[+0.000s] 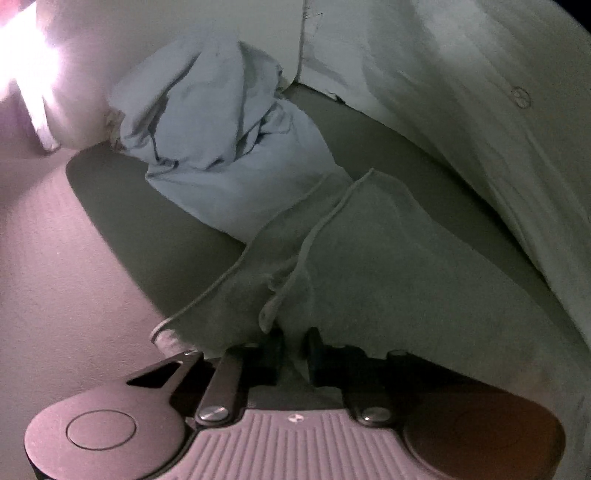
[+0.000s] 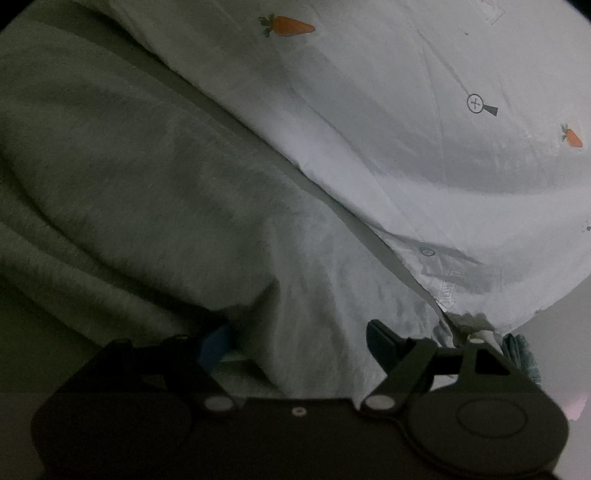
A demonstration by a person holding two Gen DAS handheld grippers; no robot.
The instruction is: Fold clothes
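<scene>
A grey-green garment (image 1: 369, 258) with a stitched hem hangs up from my left gripper (image 1: 293, 341), whose fingers stand close together, shut on a bunched fold of it. In the right wrist view the same grey garment (image 2: 129, 184) spreads wide in soft folds. My right gripper (image 2: 299, 347) is open, its blue-padded finger (image 2: 216, 347) and dark finger (image 2: 380, 341) far apart. A hump of the grey cloth sits between them, unpinched.
A crumpled light blue garment (image 1: 221, 147) lies beyond the grey one. A white sheet (image 2: 406, 129) printed with carrots (image 2: 290, 26) covers the right side, also seen as white cloth (image 1: 480, 110). A pale surface (image 1: 55, 258) lies at the left.
</scene>
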